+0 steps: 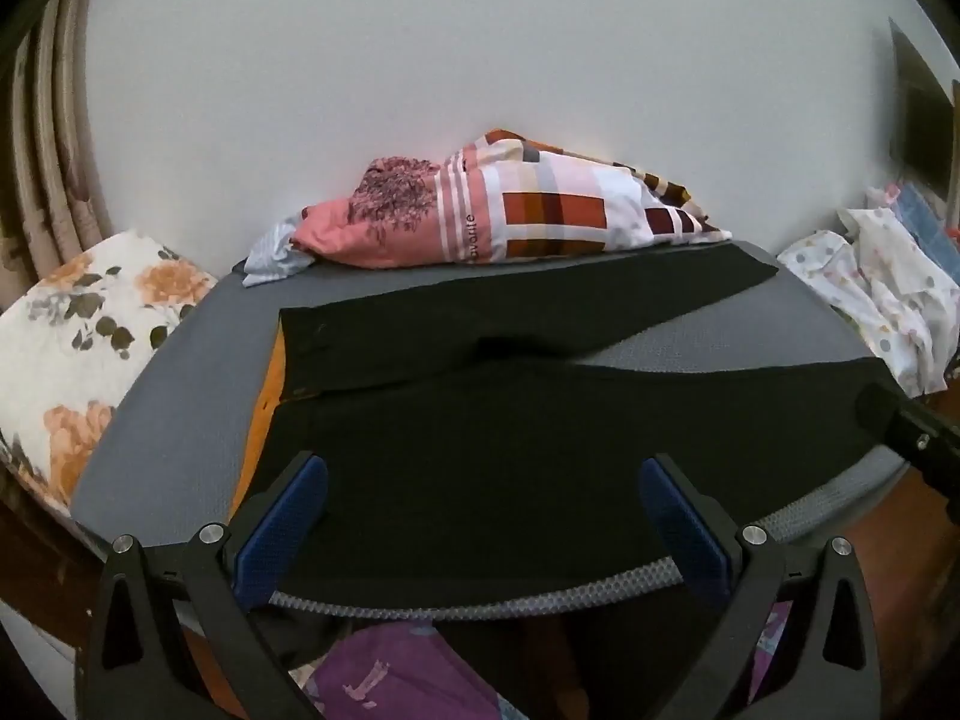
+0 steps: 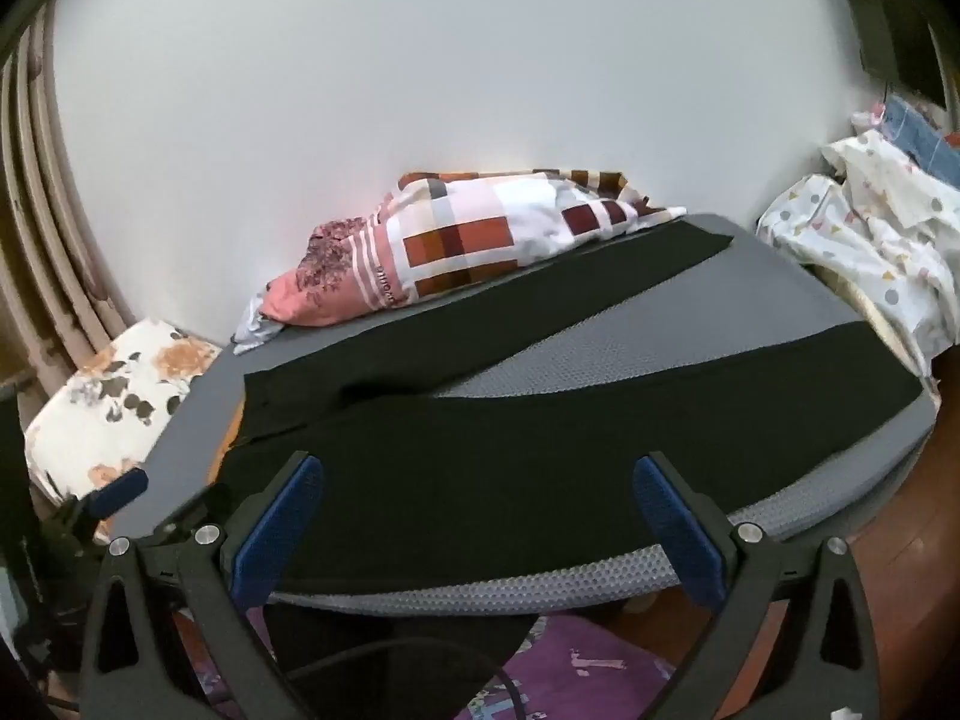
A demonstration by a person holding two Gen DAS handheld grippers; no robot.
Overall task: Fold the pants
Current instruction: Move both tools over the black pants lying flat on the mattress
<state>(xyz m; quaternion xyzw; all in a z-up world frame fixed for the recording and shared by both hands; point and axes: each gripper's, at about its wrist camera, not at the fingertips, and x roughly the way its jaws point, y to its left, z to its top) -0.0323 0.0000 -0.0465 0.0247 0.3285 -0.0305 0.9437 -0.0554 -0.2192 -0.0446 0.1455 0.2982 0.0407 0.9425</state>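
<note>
Left wrist view: black fabric pants [image 1: 480, 450], laid flat with legs spread in a V, waist at left, cuffs at right, on a grey mesh-textured padded table [image 1: 750, 330]; near leg runs along the near table edge, far leg angles toward the far right corner. Left gripper [image 1: 483, 516], black frame with blue ribbed pads, jaws wide apart and holding nothing, poised over the near leg close to the waist end. Right gripper [image 1: 900, 426], black, partly visible at the right edge near the near cuff. Pink, white and rust checked pillow [image 1: 510, 216] along the far edge against a plain white wall [image 1: 480, 48]; white floral cushion [image 1: 90, 324] at left; crumpled white dotted cloth [image 1: 870, 288] at right. Right wrist view: same pants [image 2: 510, 456], both legs visible, a wedge of bare table [image 2: 600, 354] between them. Right gripper [image 2: 480, 516], jaws wide apart, empty, over the middle of the near leg; left gripper [image 2: 120, 492] at the left edge by the waist. Step judged in hand: taking hold of the near leg to lay it over the far leg. Advice: pinch the near seam edge at waist and cuff together, lift both ends evenly, carry across keeping the cloth taut, and align the seams before releasing.
</note>
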